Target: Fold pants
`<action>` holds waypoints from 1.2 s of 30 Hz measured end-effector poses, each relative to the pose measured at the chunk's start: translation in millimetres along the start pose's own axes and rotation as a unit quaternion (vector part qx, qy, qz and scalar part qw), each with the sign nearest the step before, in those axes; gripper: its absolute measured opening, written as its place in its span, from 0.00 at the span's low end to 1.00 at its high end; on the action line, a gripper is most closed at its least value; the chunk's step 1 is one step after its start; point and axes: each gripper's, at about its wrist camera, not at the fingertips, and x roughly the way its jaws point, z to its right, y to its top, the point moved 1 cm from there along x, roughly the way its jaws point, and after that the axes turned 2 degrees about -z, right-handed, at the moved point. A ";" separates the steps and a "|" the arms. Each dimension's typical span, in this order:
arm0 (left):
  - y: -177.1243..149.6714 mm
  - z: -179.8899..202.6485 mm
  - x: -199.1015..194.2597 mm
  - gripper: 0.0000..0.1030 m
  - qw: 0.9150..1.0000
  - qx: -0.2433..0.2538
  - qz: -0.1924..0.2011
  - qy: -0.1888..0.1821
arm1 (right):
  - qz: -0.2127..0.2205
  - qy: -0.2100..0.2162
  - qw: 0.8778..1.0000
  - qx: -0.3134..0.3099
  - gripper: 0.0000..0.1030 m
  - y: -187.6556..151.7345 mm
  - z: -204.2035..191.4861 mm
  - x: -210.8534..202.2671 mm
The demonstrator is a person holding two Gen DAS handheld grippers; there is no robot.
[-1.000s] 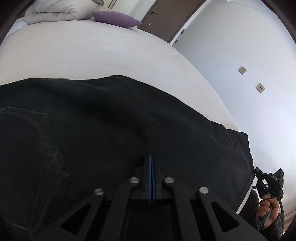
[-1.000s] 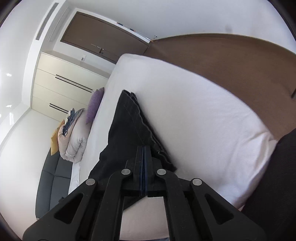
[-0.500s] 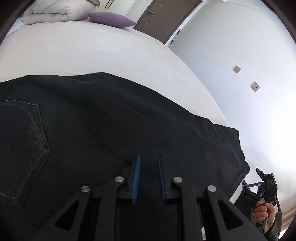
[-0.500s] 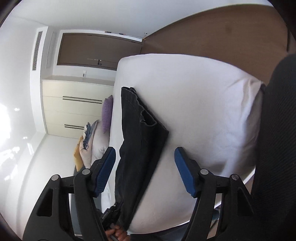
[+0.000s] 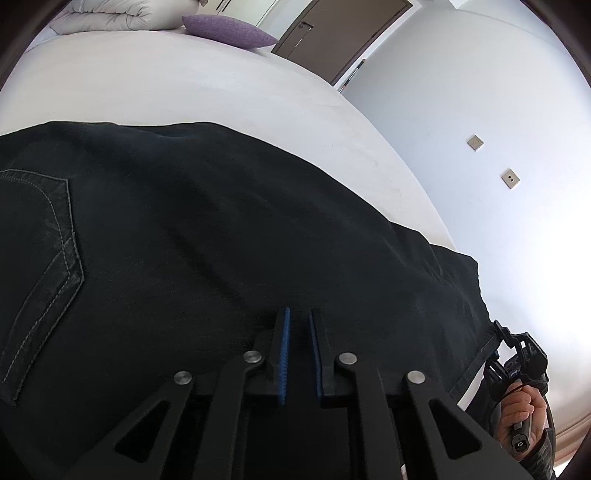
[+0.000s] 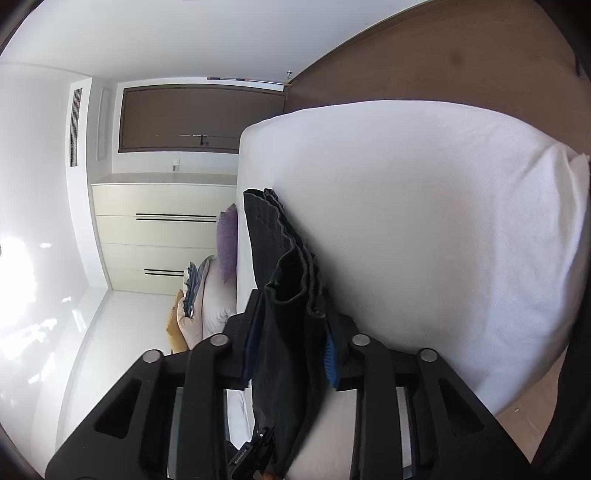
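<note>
Black pants (image 5: 221,240) lie flat across the white bed (image 5: 184,81), with a stitched back pocket (image 5: 40,258) at the left. My left gripper (image 5: 298,325) sits low over the near part of the cloth. Its jaws are closing to a narrow slit filled with dark fabric. In the right wrist view the pants (image 6: 273,236) run away along the bed (image 6: 424,221). My right gripper (image 6: 293,314) is closing on the bunched leg end, and cloth fills the space between its blue pads (image 6: 330,354). A hand (image 5: 521,402) holds that right gripper (image 5: 498,339) at the hem.
A purple pillow (image 5: 229,31) and a rolled grey duvet (image 5: 122,14) lie at the far end of the bed. Beyond them are a brown door (image 5: 343,33) and a cream drawer unit (image 6: 162,236). Wooden floor (image 6: 443,55) borders the mattress.
My right gripper opened wide, rolled, and has closed around the leg end. My left gripper's pads parted over the cloth and have narrowed again.
</note>
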 end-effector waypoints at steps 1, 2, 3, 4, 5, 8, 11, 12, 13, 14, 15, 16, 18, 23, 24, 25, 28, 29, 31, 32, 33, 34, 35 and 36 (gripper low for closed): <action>0.0 -2.5 -0.2 0.04 1.000 -0.004 -0.001 0.001 | 0.000 -0.003 1.000 0.004 0.14 1.3 0.9 2.0; 0.1 -4.8 0.0 0.03 1.000 -0.010 -0.001 -0.002 | 0.001 -0.008 1.000 0.007 0.11 2.3 1.2 3.2; 0.0 -5.5 0.7 0.03 1.000 -0.015 -0.001 -0.007 | 0.000 -0.013 1.000 0.003 0.10 2.3 -0.2 4.0; -0.4 -6.2 0.7 0.03 1.000 -0.015 -0.001 -0.009 | 0.001 -0.020 1.000 -0.006 0.10 1.5 -3.2 4.7; -0.7 -5.3 0.9 0.03 1.000 -0.013 0.000 -0.006 | 0.001 -0.028 1.000 -0.015 0.10 0.8 -6.7 4.6; -1.8 -5.4 -0.3 0.03 1.000 -0.009 0.002 -0.004 | 0.002 -0.048 0.998 -0.041 0.10 -1.5 -20.2 15.0; -2.7 -6.7 -1.3 0.03 1.000 -0.011 0.003 -0.008 | 0.000 -0.079 0.990 -0.115 0.09 -10.0 -52.1 23.9; -2.6 -6.8 -1.5 0.03 1.000 -0.012 0.003 -0.007 | -0.004 -0.089 0.985 -0.147 0.09 -14.9 -65.8 27.2; -2.3 -6.2 -2.1 0.03 1.000 -0.013 0.003 -0.006 | -0.009 -0.099 0.977 -0.187 0.09 -22.5 -82.6 31.9; -1.9 -5.5 -3.7 0.03 1.000 -0.016 0.008 -0.004 | -0.017 -0.111 0.965 -0.239 0.09 -35.7 -103.0 39.6; -1.3 -5.2 -6.9 0.03 1.000 -0.019 0.009 -0.002 | -0.027 -0.119 0.950 -0.286 0.09 -49.2 -120.9 49.0; -0.4 -2.6 -9.7 0.02 1.000 -0.021 0.011 -0.002 | -0.038 -0.129 0.930 -0.342 0.09 -69.1 -138.1 58.3; 2.8 4.4 -16.3 0.03 0.999 -0.031 0.022 -0.016 | -0.063 -0.159 0.861 -0.479 0.09 -126.7 -165.0 83.9; 14.9 21.2 -17.1 0.61 0.994 -0.067 0.031 -0.080 | -0.168 -0.217 0.737 -0.617 0.09 -235.1 -125.0 134.8; 17.0 26.0 -14.4 0.62 0.993 -0.068 0.027 -0.089 | -0.167 -0.226 0.729 -0.624 0.09 -241.1 -118.0 137.2; 18.6 30.0 -10.7 0.62 0.993 -0.070 0.020 -0.096 | -0.162 -0.225 0.725 -0.631 0.09 -242.3 -115.0 136.2; 24.4 46.9 8.1 0.62 0.991 -0.075 -0.008 -0.112 | -0.154 -0.221 0.727 -0.631 0.09 -243.4 -117.9 126.0; 26.2 55.4 14.3 0.62 0.991 -0.069 -0.019 -0.115 | -0.151 -0.219 0.726 -0.634 0.09 -246.0 -119.8 123.4; 28.7 72.2 21.4 0.64 0.991 -0.051 -0.034 -0.117 | -0.141 -0.214 0.717 -0.648 0.09 -256.3 -124.4 113.6; 29.7 79.2 24.7 0.65 0.992 -0.044 -0.041 -0.115 | -0.138 -0.210 0.712 -0.656 0.09 -261.9 -128.3 110.8; 30.7 83.4 27.2 0.69 0.992 -0.041 -0.046 -0.113 | -0.136 -0.206 0.705 -0.665 0.09 -268.7 -132.8 107.6; 31.8 86.3 29.5 0.73 0.992 -0.038 -0.050 -0.107 | -0.133 -0.202 0.698 -0.674 0.09 -274.8 -135.5 103.8; 32.6 87.2 30.6 0.74 0.993 -0.037 -0.051 -0.100 | -0.132 -0.198 0.692 -0.682 0.09 -281.6 -138.4 101.3; 33.0 86.3 31.5 0.74 0.993 -0.038 -0.054 -0.097 | -0.131 -0.193 0.686 -0.689 0.09 -288.1 -140.9 99.0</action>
